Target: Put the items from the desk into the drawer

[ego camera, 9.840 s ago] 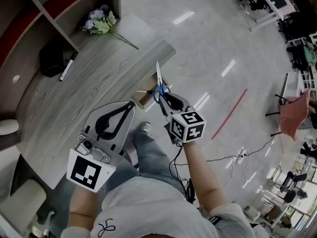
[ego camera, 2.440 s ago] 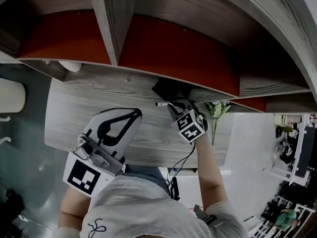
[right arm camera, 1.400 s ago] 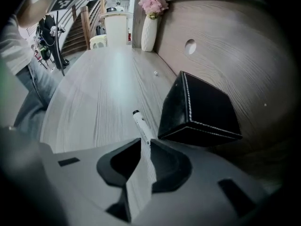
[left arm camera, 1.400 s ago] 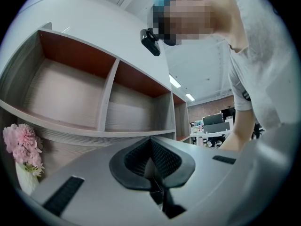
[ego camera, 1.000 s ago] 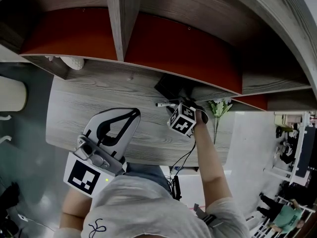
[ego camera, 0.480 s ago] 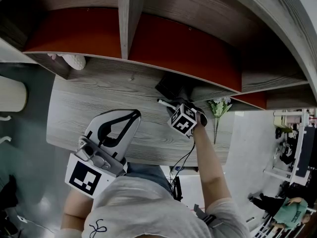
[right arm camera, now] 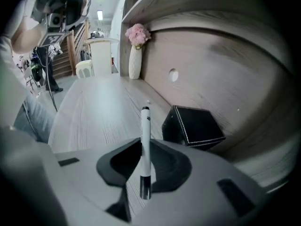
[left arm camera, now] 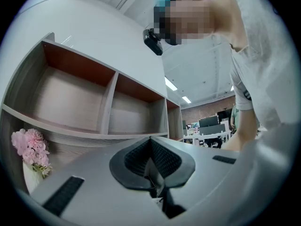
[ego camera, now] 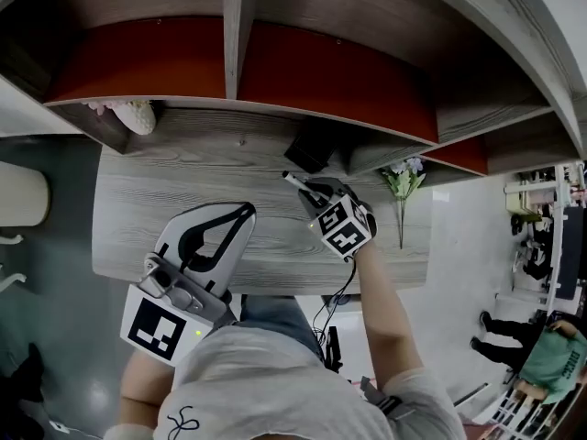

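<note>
Head view: The left gripper (ego camera: 241, 213) sits over the desk (ego camera: 156, 191) at 7 o'clock. The right gripper (ego camera: 308, 191) is at centre, with a pen (ego camera: 294, 181) projecting from it toward 10 o'clock. A black box (ego camera: 311, 151) stands at 12 o'clock of that gripper.

Left gripper view: The jaws are clenched together with nothing between them. Shelving (left arm camera: 109, 108) fills the background.

Right gripper view: The jaws are clamped on the pen, which points toward 12 o'clock. The black box lies at 2 o'clock of the pen, against the back panel.
</note>
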`<state>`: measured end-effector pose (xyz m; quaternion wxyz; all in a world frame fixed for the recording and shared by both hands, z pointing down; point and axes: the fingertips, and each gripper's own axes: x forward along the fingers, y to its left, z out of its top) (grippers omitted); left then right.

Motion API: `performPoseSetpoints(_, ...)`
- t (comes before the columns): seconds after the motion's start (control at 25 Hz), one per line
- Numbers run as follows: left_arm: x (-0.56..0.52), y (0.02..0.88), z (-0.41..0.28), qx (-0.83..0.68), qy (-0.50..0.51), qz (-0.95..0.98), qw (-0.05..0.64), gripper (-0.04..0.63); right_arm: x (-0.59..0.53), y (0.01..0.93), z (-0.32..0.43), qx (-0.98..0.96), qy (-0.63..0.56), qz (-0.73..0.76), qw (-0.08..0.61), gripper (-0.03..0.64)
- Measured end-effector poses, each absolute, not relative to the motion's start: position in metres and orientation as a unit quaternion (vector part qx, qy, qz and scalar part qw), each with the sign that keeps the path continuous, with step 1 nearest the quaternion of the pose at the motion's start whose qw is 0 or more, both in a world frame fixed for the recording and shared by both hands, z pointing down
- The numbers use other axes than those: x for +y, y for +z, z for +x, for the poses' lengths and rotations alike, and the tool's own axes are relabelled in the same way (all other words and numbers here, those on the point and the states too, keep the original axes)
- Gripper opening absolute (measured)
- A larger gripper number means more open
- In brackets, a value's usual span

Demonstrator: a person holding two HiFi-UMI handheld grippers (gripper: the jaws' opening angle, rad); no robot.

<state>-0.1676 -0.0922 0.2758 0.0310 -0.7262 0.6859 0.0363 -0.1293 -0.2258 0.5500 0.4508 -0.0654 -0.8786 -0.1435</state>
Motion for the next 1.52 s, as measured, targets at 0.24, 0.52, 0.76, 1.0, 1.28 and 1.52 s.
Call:
performPoseSetpoints(0.24, -0.077, 0.272, -0.158, 0.652, 0.040, -0.756, 0.031, 0.009, -0.200, 0.499, -0.133, -0.924, -0.085, -0.001, 0.372, 0.071)
performPoseSetpoints(0.52, -0.063, 0.264, -0.143, 0.600, 0.040, -0.798, 0.040, 0.009, -0.169, 0.431, -0.122, -0.963, -0.018, 0.088, 0.255, 0.071)
performPoseSetpoints(0.76, -0.046, 0.263, -0.126, 0.559, 0.033, -0.828, 0.047, 0.009, -0.139, 0.379, -0.098, -0.974, 0.009, 0.146, 0.172, 0.071)
performPoseSetpoints(1.0, -0.026, 0.260, -0.103, 0.517, 0.026, -0.853, 0.061, 0.009, -0.100, 0.339, -0.068, -0.974, 0.004, 0.195, 0.117, 0.071)
performPoseSetpoints(1.28, -0.014, 0.270, -0.062, 0.452, 0.023, -0.890, 0.057, 0.009, -0.072, 0.319, -0.024, -0.961, 0.001, 0.262, 0.088, 0.071)
performPoseSetpoints(1.52, -0.016, 0.275, -0.012, 0.383, 0.031, -0.922, 0.043, 0.009, -0.058, 0.305, 0.036, -0.940, 0.009, 0.333, 0.072, 0.071)
